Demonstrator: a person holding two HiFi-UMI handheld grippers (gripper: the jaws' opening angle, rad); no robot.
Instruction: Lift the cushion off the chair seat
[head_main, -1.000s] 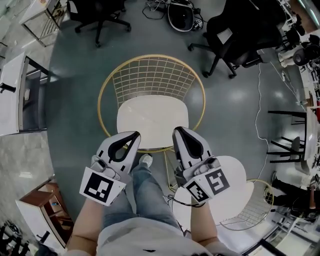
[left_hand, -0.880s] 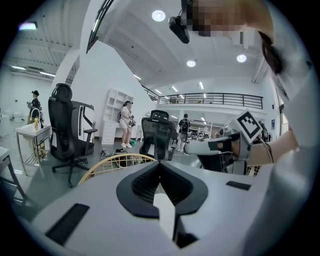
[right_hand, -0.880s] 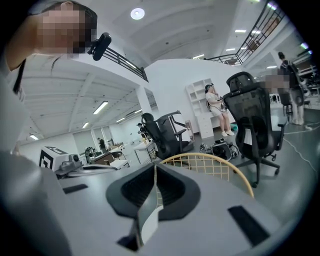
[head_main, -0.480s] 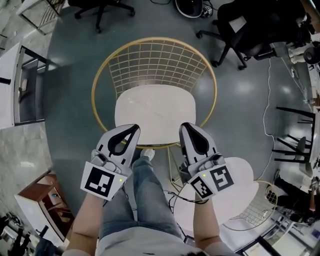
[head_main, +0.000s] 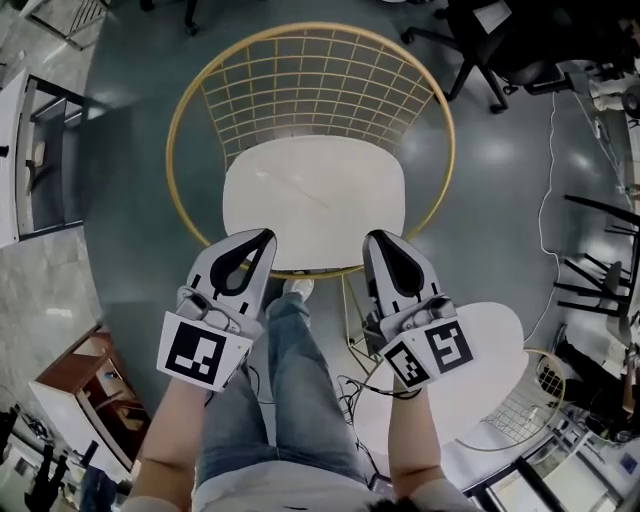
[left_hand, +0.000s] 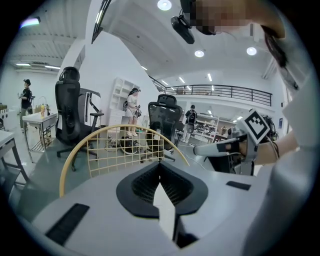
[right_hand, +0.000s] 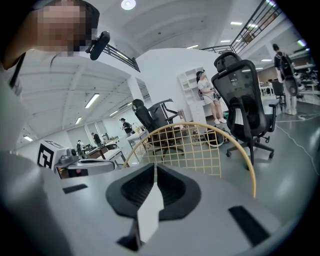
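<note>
A white cushion (head_main: 312, 200) lies on the seat of a round chair whose gold wire back (head_main: 310, 80) curves behind it. My left gripper (head_main: 264, 236) is shut and holds nothing, its tip over the cushion's near left edge. My right gripper (head_main: 376, 238) is shut and holds nothing too, over the near right edge. I cannot tell whether either tip touches the cushion. In the left gripper view the closed jaws (left_hand: 160, 164) hide the cushion, and the wire back (left_hand: 125, 149) rises beyond them. The right gripper view shows its closed jaws (right_hand: 155, 166) and the wire back (right_hand: 195, 145).
A second wire chair with a white cushion (head_main: 470, 370) stands close at the lower right. A black office chair (head_main: 520, 40) is at the top right, and a white desk (head_main: 10, 150) at the left. The person's jeans-clad legs (head_main: 280, 400) are between the grippers. Cables (head_main: 350, 385) lie on the floor.
Both grippers have sunk toward the chair, which now looks larger in the head view. Their tips went from just short of the cushion's near edge to over it. Both jaws stayed shut.
</note>
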